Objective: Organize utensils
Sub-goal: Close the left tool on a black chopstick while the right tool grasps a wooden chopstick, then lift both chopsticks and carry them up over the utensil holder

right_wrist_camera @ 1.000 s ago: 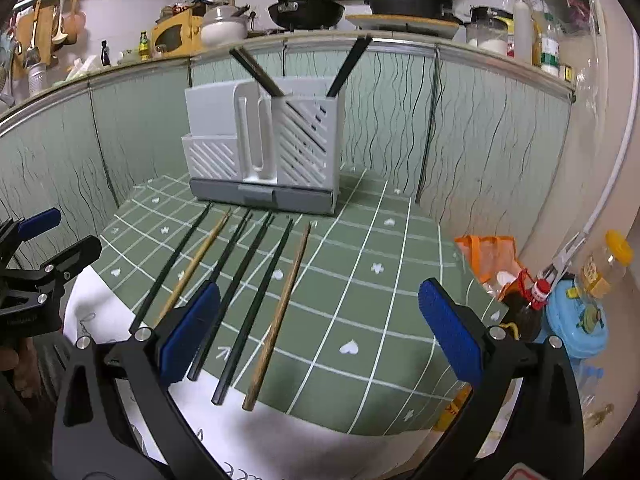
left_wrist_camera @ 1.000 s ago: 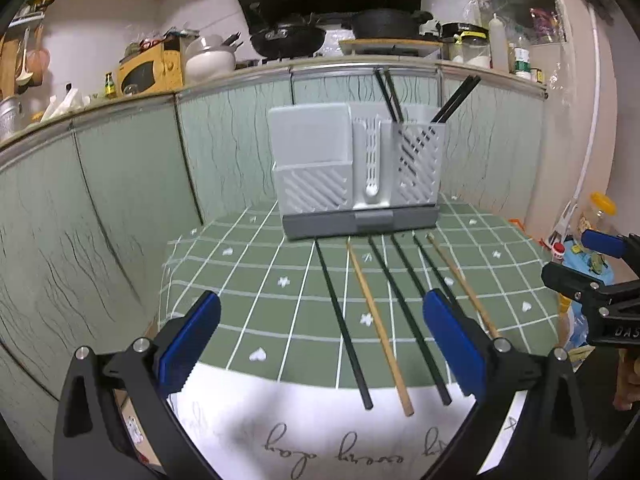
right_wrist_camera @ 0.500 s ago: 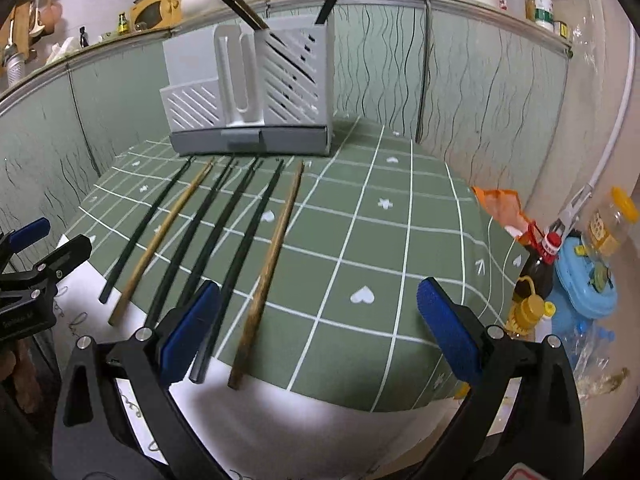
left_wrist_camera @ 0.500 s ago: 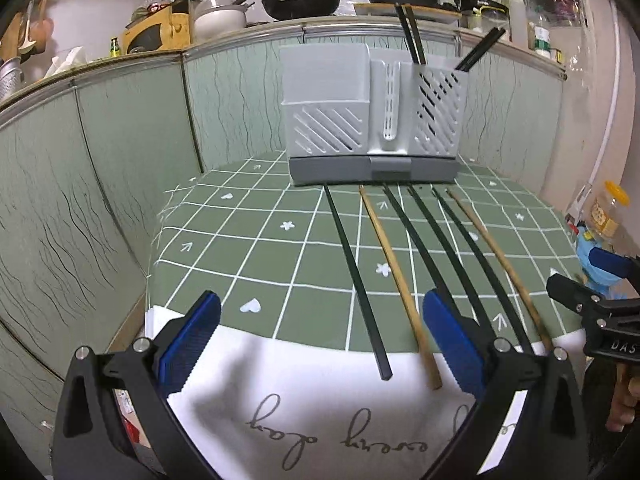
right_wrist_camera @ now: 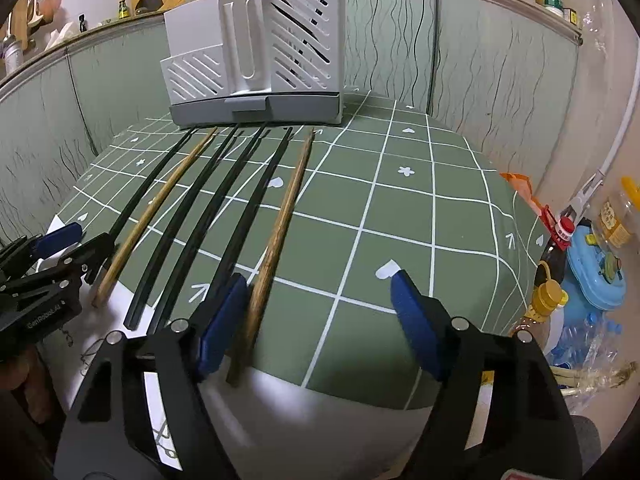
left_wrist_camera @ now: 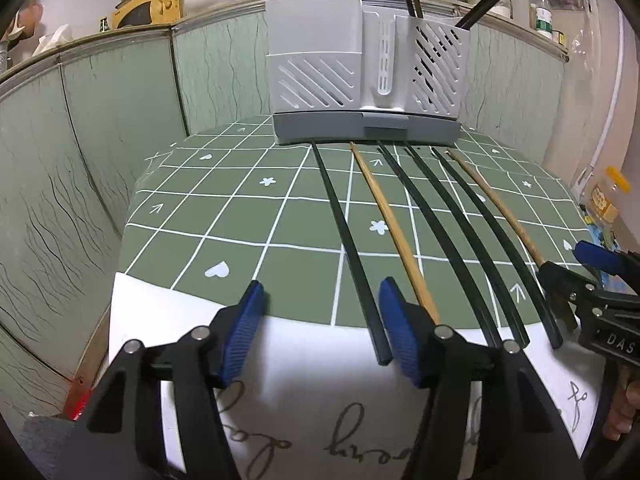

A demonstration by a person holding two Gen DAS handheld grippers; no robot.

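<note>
Several chopsticks lie side by side on the green checked tablecloth (left_wrist_camera: 224, 216), pointing at a grey-white utensil holder (left_wrist_camera: 320, 72) at the back; its right compartment holds a few dark chopsticks. My left gripper (left_wrist_camera: 322, 314) hangs low over the near end of the leftmost black chopstick (left_wrist_camera: 347, 240). That stick lies between the closing jaws, close to the right pad. My right gripper (right_wrist_camera: 320, 312) is closing too, with the rightmost wooden chopstick (right_wrist_camera: 280, 224) between its jaws beside the left pad. Neither stick is pinched from both sides.
A white cloth with handwriting (left_wrist_camera: 288, 420) covers the table's front edge. Bottles and a blue plastic container (right_wrist_camera: 596, 272) stand on the floor at the right. Green panelled walls (left_wrist_camera: 100, 140) enclose the table at the back and left.
Both grippers have sunk toward the near ends of the chopsticks, and their jaws have narrowed from wide open. The chopsticks lie where they were.
</note>
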